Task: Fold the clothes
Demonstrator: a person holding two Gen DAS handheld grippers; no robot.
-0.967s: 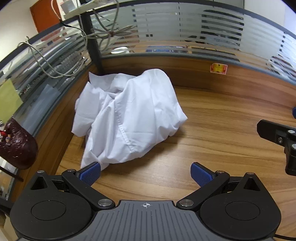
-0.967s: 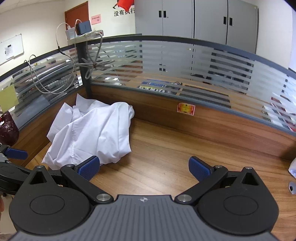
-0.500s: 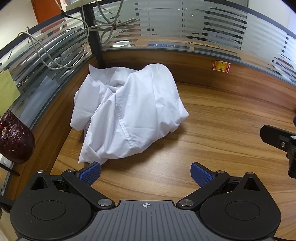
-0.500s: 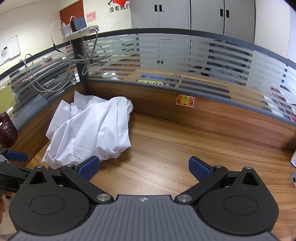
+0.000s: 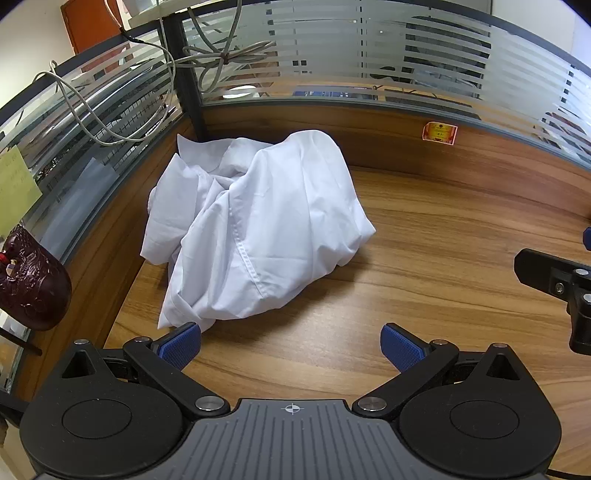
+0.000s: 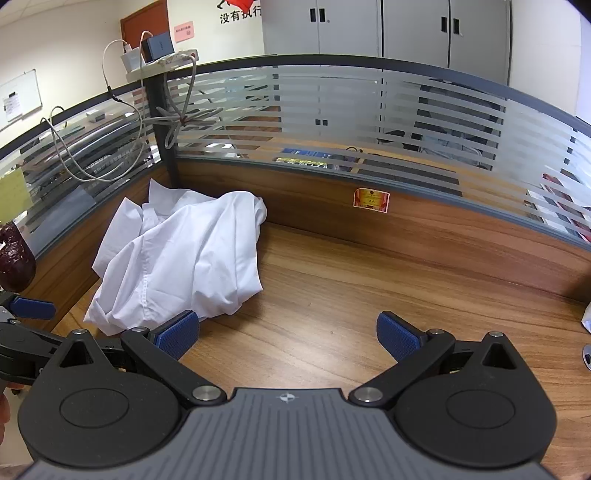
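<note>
Left wrist view showed the crumpled white cotton shirt [image 5: 258, 229] heaped in the far-left corner of the wood-grain surface [image 5: 443, 229], against frosted striped glass partitions [image 5: 369, 55]. The left gripper [image 5: 291, 345] hovered with jaws wide, empty; the right gripper [image 6: 288, 334] likewise. Grey metal cabinets [image 6: 384, 29] stood behind.

Bare desk [image 5: 424, 258] right of the crumpled shirt [image 5: 266, 229] gives open passage; wooden partition [image 5: 480, 155] blocks rear and left.
</note>
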